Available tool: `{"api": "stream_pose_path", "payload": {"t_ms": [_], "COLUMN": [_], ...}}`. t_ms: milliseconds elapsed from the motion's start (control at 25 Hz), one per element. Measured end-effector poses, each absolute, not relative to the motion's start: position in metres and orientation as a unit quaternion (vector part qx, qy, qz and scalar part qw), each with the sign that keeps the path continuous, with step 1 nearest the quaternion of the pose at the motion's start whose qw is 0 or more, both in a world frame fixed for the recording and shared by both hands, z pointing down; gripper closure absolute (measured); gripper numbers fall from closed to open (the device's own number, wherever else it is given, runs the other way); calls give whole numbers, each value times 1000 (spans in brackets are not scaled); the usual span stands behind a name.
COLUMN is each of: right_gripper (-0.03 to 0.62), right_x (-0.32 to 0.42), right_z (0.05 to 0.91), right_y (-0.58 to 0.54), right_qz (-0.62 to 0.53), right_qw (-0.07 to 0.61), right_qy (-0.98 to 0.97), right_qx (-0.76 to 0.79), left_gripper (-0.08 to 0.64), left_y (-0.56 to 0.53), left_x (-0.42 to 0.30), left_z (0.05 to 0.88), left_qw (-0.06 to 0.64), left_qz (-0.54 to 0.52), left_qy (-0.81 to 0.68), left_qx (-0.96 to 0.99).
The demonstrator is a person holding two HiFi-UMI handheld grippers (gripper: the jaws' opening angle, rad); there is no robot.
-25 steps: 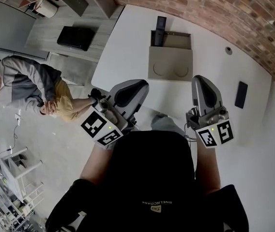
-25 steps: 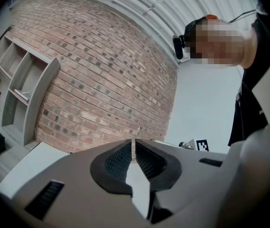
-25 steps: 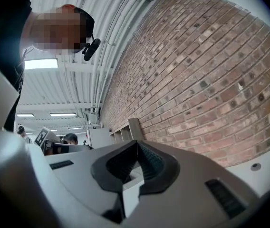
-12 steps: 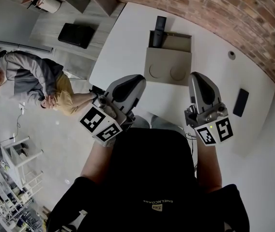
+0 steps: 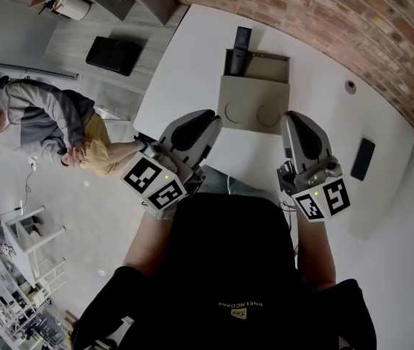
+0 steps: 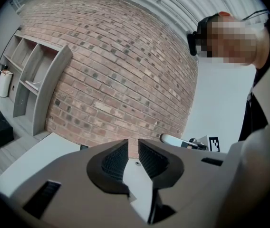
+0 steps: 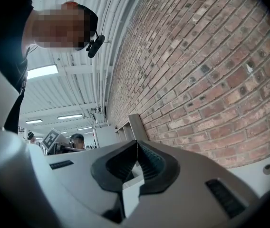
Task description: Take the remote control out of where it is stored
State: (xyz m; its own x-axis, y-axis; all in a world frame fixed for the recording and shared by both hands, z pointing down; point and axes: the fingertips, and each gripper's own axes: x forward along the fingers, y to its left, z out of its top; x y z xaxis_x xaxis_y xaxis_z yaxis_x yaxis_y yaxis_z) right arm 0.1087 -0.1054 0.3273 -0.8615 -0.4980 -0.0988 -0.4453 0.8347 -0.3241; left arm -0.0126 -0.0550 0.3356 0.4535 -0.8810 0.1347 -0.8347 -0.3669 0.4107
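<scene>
Long black remote control sits in far-left corner of tan box-shaped holder. Long axis runs away from person toward brick wall, far end poking past holder's back rim. Left gripper near side of holder, jaws just opening, small gap, nothing between. Right gripper also near side, jaws closed together, empty.

I log: remote control black | holder tan | surface white | wall red-brown brick, pale mortar | my top black | bystander's jacket grey, trousers mustard | floor pale grey
</scene>
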Motion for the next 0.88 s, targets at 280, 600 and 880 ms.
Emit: {"api": "stream_pose_path", "payload": {"t_ms": [280, 600, 880], "right_gripper": [586, 586, 586], "right_x": [101, 92, 84], "right_z": [325, 323, 322], "right_y": [-111, -121, -128], "right_qz": [-139, -131, -128], "right_qw": [79, 68, 56], "right_qy": [948, 938, 931], "right_qx": [-275, -313, -337], "left_gripper": [484, 437, 377], "left_y": [-76, -115, -148], "left_x": [-37, -59, -76], "left_z": [343, 351, 379], "left_qw": [236, 251, 276], "left_qz": [-69, -76, -72], "left_qy": [-504, -477, -463], "left_qx": [828, 839, 839]}}
